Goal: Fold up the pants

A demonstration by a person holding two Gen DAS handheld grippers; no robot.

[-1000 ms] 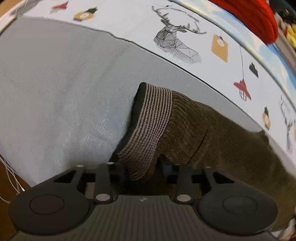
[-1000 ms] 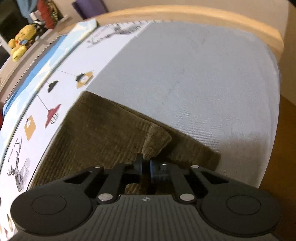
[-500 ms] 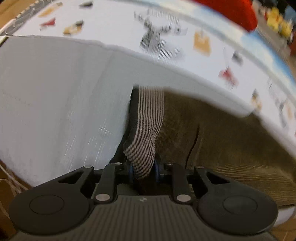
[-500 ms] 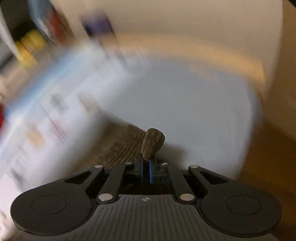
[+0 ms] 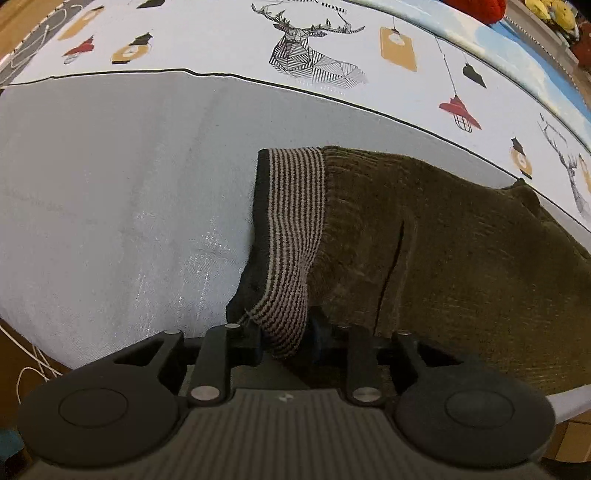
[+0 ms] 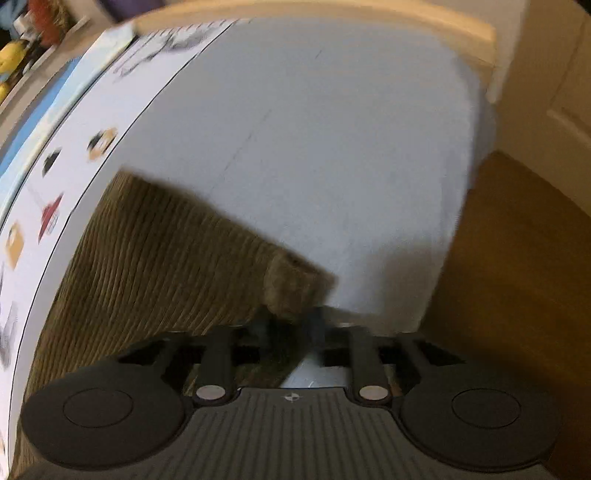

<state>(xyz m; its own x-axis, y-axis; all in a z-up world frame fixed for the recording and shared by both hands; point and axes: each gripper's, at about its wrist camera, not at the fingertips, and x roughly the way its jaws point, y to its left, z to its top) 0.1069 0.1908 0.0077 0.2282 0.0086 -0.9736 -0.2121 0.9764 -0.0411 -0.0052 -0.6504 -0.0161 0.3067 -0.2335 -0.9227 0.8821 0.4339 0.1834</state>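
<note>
Olive corduroy pants (image 5: 443, 251) lie on a grey sheet (image 5: 110, 203). Their striped brown-and-black waistband (image 5: 291, 229) points left. My left gripper (image 5: 286, 336) is shut on the near corner of the waistband. In the right wrist view the pants (image 6: 147, 258) spread to the left, blurred. My right gripper (image 6: 290, 325) has its jaws slightly apart, with the near corner of a pant leg hem (image 6: 291, 284) just at the tips; the blur hides whether it still grips the cloth.
A white printed cloth (image 5: 332, 55) with deer and lamp motifs lies beyond the pants. The bed's wooden edge (image 6: 332, 14) curves at the far side, with wooden floor (image 6: 517, 277) to the right. White cables (image 5: 26, 369) hang at the lower left.
Both grippers lifted and carried their pant corners, then came back down. The right jaws, shut on the hem before, now stand slightly apart. The left stays clamped on the waistband.
</note>
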